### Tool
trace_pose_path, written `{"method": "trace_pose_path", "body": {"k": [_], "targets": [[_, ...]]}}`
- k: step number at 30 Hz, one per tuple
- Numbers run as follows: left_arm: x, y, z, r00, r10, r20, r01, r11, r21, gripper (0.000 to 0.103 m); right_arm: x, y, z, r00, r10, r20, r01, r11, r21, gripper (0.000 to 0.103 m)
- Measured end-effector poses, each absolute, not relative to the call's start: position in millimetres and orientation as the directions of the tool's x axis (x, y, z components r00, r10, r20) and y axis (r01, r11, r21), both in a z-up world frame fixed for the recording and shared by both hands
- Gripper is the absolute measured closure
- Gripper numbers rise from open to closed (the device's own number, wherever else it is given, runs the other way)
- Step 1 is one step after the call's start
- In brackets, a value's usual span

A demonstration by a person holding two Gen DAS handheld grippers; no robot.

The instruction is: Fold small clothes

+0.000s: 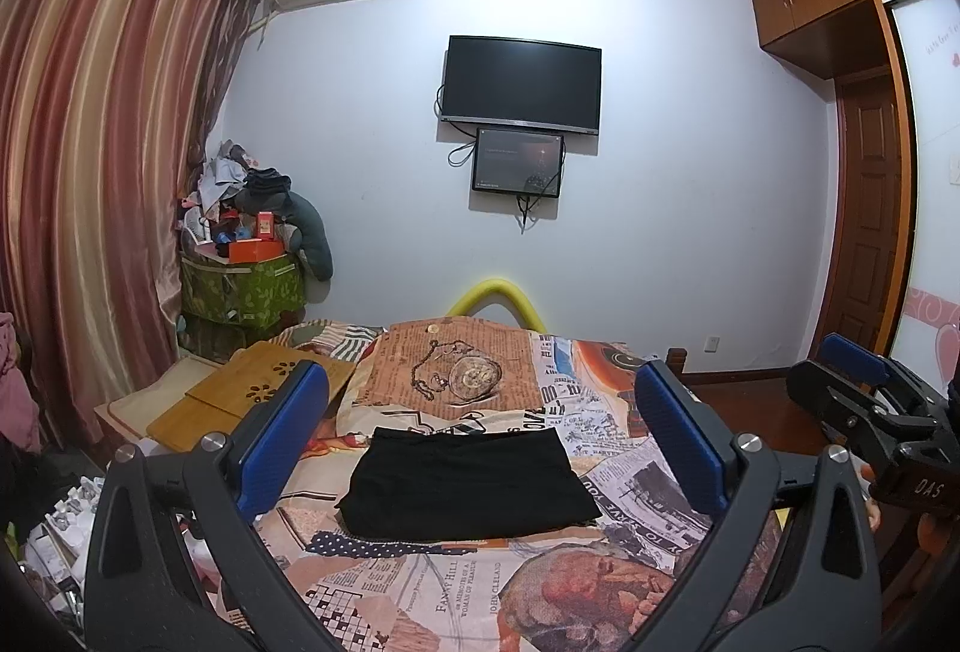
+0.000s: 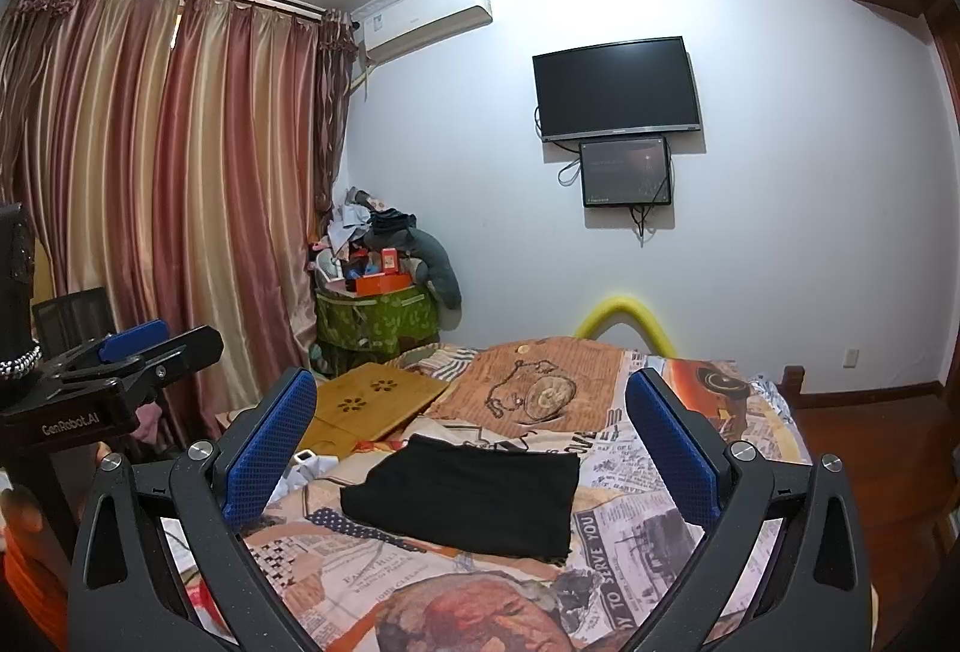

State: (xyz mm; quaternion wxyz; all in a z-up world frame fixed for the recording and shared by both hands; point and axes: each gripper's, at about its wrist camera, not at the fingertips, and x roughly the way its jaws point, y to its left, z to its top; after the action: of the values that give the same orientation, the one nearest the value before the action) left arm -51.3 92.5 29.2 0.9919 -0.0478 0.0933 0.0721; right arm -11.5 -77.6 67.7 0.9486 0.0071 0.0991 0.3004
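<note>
Folded into a flat black rectangle, small garment [image 1: 465,484] lying on the newspaper-print bedspread [image 1: 624,478], roughly mid-bed, short of the orange pillow [image 1: 456,370]. Left gripper [image 1: 480,436] held above the near bed edge, 2 blue-padded fingers spread wide, nothing between them, garment framed in the gap but untouched. Right gripper [image 2: 471,442] likewise splayed apart and empty, hovering beside the left one. Bamboo lap tray [image 2: 366,406] resting at the bed's left side. Dark television [image 1: 521,83] mounted on the far wall.
</note>
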Motion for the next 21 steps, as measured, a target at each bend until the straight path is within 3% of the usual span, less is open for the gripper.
{"method": "trace_pose_path", "body": {"k": [21], "targets": [[-49.7, 85.8, 28.6, 0.976, 0.11, -0.19, -0.12, 0.992, -0.042, 0.0, -13.0, -76.5, 68.7, 0.8, 0.57, -0.189, -0.567, 0.82, 0.073, 0.001]]}}
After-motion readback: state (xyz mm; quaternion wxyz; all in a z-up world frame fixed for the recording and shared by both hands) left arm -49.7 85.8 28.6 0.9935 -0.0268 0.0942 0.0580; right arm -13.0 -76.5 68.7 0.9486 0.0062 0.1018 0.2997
